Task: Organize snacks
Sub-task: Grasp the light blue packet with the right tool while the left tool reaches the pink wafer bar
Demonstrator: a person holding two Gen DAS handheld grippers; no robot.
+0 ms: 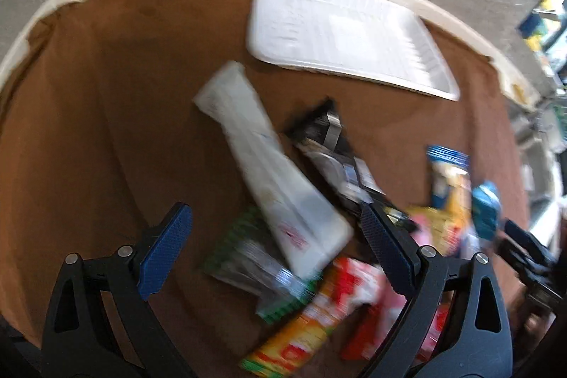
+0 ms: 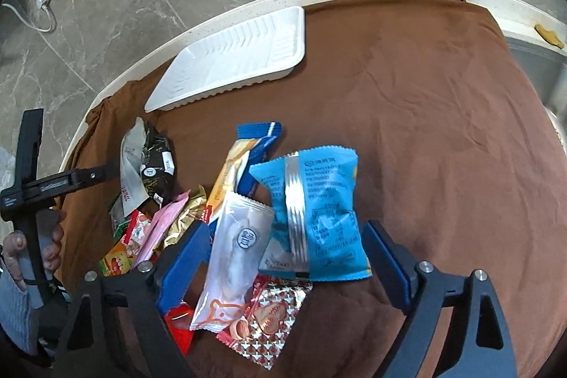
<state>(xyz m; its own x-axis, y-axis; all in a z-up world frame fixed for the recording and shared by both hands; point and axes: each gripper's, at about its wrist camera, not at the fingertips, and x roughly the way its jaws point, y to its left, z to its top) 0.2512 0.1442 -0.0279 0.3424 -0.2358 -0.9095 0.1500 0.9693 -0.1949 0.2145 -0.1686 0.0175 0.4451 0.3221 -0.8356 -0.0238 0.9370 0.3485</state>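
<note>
A pile of snack packets lies on a brown cloth (image 2: 425, 116). An empty white tray (image 2: 234, 59) sits at the far edge; it also shows in the left wrist view (image 1: 347, 30). My left gripper (image 1: 276, 243) is open above a long white packet (image 1: 269, 165), a green-striped packet (image 1: 255, 261) and a black packet (image 1: 333, 147). My right gripper (image 2: 287, 250) is open around a light blue packet (image 2: 319, 208) and a clear white packet (image 2: 237, 254). The left wrist view is blurred by motion.
A red and silver packet (image 2: 269, 321), a yellow and blue bar (image 2: 244, 165), pink and gold packets (image 2: 173, 218) and a black packet (image 2: 152, 165) lie in the pile. The white table rim (image 2: 248, 9) curves behind the tray. Marble floor lies beyond.
</note>
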